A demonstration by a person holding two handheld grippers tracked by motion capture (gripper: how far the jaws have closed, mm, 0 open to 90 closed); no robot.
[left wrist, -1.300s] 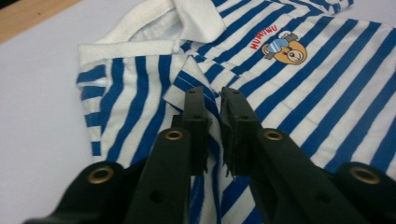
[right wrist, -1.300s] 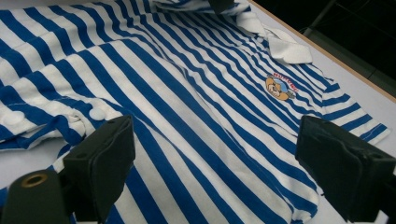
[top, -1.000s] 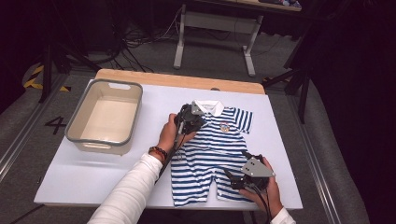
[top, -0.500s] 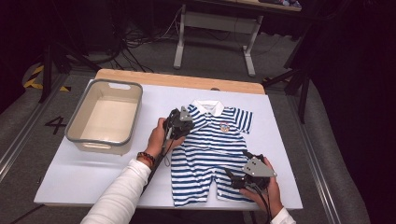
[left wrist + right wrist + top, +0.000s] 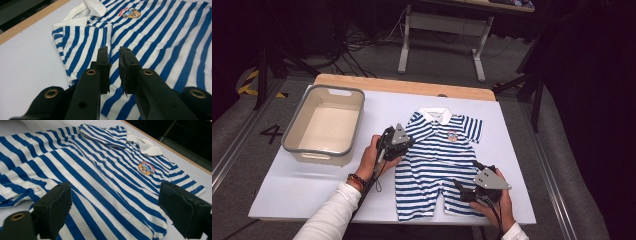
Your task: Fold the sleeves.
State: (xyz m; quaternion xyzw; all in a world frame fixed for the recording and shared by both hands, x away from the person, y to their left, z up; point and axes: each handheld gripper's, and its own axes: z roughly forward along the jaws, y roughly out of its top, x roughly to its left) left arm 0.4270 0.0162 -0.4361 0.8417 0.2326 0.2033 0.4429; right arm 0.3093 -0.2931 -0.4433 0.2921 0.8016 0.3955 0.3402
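A blue-and-white striped romper [image 5: 439, 160] of soft knit cloth lies flat on the white table [image 5: 292, 185], its white collar away from the person, a small bear badge [image 5: 128, 13] with red lettering, too small to read, on the chest. The left gripper [image 5: 113, 58], jaws nearly together on nothing, hovers over the folded sleeve [image 5: 82, 40]. The right gripper [image 5: 113, 207] gapes wide above the hem. A grey-rimmed plastic bin [image 5: 324, 125] sits at the left.

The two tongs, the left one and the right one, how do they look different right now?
The left tongs have their jaws almost together, with just a narrow gap, while the right tongs hold theirs wide apart. The left tongs sit by the sleeve of the striped romper, near its collar end; the right tongs sit by its leg end. Both are black, each is held in a hand, and both point across the romper with nothing pinched.
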